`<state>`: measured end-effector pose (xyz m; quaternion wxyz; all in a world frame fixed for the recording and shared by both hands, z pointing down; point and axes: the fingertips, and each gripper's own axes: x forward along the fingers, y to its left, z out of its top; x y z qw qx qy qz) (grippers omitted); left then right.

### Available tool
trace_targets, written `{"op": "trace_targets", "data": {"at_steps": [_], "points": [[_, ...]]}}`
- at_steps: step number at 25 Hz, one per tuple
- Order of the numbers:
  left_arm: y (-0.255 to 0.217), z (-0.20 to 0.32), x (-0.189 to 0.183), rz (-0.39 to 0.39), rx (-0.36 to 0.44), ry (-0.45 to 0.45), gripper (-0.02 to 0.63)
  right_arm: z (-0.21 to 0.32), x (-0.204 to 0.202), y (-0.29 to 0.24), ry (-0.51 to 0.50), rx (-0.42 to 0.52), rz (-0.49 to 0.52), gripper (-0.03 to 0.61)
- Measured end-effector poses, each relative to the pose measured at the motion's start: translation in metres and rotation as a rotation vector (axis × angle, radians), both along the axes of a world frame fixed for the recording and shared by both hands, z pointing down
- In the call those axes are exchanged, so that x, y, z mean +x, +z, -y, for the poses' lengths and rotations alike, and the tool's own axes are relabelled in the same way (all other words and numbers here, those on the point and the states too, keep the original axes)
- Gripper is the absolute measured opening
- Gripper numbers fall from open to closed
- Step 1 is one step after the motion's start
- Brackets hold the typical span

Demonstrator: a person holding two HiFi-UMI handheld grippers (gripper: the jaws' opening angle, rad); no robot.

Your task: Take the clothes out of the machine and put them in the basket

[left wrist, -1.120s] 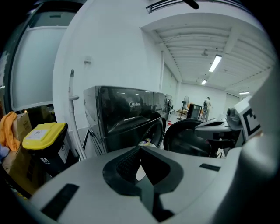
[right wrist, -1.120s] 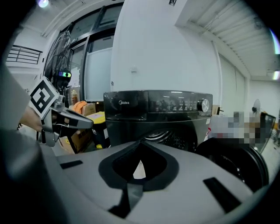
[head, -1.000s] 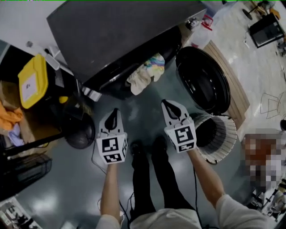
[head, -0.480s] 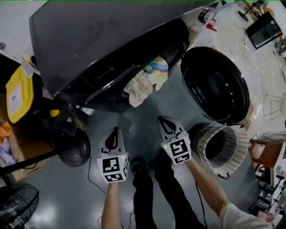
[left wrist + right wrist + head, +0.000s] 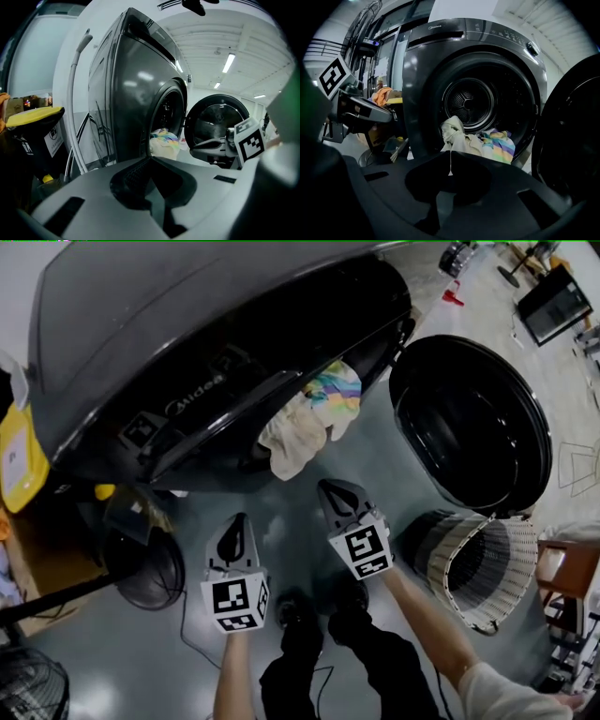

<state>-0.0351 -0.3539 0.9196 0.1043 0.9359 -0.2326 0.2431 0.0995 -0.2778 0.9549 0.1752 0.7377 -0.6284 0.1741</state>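
Tongs, two, hand-held, each with a marker cube at its rear.
- Left gripper: jaws clenched tip to tip in its own view, nothing between them. It hangs above the floor in front of the machine, clear of the laundry.
- Right gripper: jaws likewise pressed together and empty. It is aimed at the drum mouth, near the hanging cloth but apart from it.

Items, left to right:
- Black bin with a yellow lid: at the left edge of the floor, beside the machine's side panel.
- Dark grey front-loading washing machine: upright, with its porthole uncovered.
- Clothes, namely a cream cloth bundled with a pastel-striped piece: they spill over the lower lip of the drum opening and hang partly outside. They rest on the machine and are touched by neither tool.
- Round black machine door: swung fully open to the right of the opening.
- White slatted laundry basket: on the floor just below the open door, to the right of the right gripper, tipped so that its dark interior shows. No garment is visible inside it.
- Person's dark trousers and shoes: on the glossy grey floor, between the two arms.
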Motion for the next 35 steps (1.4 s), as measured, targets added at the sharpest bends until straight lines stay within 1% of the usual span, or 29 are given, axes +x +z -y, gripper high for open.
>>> {"op": "trace_targets", "data": {"at_steps": [4,5,6,7,8,9,10,11,13,17,20,23,27,28,29,30,32,34,35], "points": [[0.016,0.009,0.006,-0.009,0.01,-0.009,0.018,0.025,0.012,0.013,-0.025,0.025,0.003,0.026],[0.02,0.011,0.007,-0.013,0.01,-0.012,0.018,0.032,0.014,0.018,-0.04,0.023,0.008,0.051],[0.023,0.012,0.009,-0.016,0.009,-0.014,0.018,0.038,0.015,0.023,-0.057,0.016,0.013,0.163],[0.026,0.013,0.011,-0.018,0.008,-0.013,0.018,0.045,0.017,0.029,-0.075,0.007,0.016,0.228],[0.029,0.014,0.012,-0.019,0.009,-0.012,0.018,0.052,0.018,0.034,-0.088,0.001,0.016,0.264],[0.031,0.015,0.013,-0.019,0.01,-0.01,0.018,0.059,0.021,0.038,-0.093,-0.002,0.012,0.328],[0.033,0.016,0.014,-0.02,0.01,-0.009,0.018,0.065,0.025,0.041,-0.091,0.0,0.009,0.344],[0.035,0.016,0.014,-0.022,0.009,-0.01,0.018,0.071,0.029,0.044,-0.081,0.005,0.007,0.377],[0.038,0.015,0.015,-0.029,0.007,-0.01,0.018,0.083,0.041,0.049,-0.051,0.018,0.015,0.407],[0.05,0.013,0.015,-0.026,-0.002,-0.004,0.018,0.113,0.065,0.061,0.007,0.039,0.074,0.452],[0.054,0.014,0.015,-0.022,0.001,0.008,0.018,0.134,0.075,0.076,0.038,0.018,0.108,0.474],[0.05,0.018,0.022,-0.034,0.006,0.02,0.018,0.148,0.078,0.093,0.048,-0.023,0.113,0.474],[0.058,0.019,0.02,-0.03,0.0,0.018,0.018,0.15,0.075,0.104,0.046,-0.019,0.186,0.466],[0.058,0.019,0.021,-0.036,0.001,0.018,0.018,0.15,0.073,0.104,0.04,-0.022,0.211,0.437],[0.057,0.019,0.022,-0.045,0.001,0.018,0.018,0.149,0.07,0.104,0.031,-0.026,0.226,0.381],[0.057,0.019,0.023,-0.049,0.002,0.02,0.018,0.149,0.066,0.103,0.022,-0.031,0.227,0.31],[0.057,0.017,0.023,-0.044,0.006,0.026,0.018,0.149,0.06,0.102,0.009,-0.046,0.195,0.234],[0.055,0.014,0.022,-0.04,0.008,0.03,0.018,0.146,0.056,0.101,-0.009,-0.073,0.134,0.154],[0.054,0.013,0.021,-0.038,0.007,0.029,0.018,0.145,0.054,0.098,-0.019,-0.084,0.111,0.126]]}}
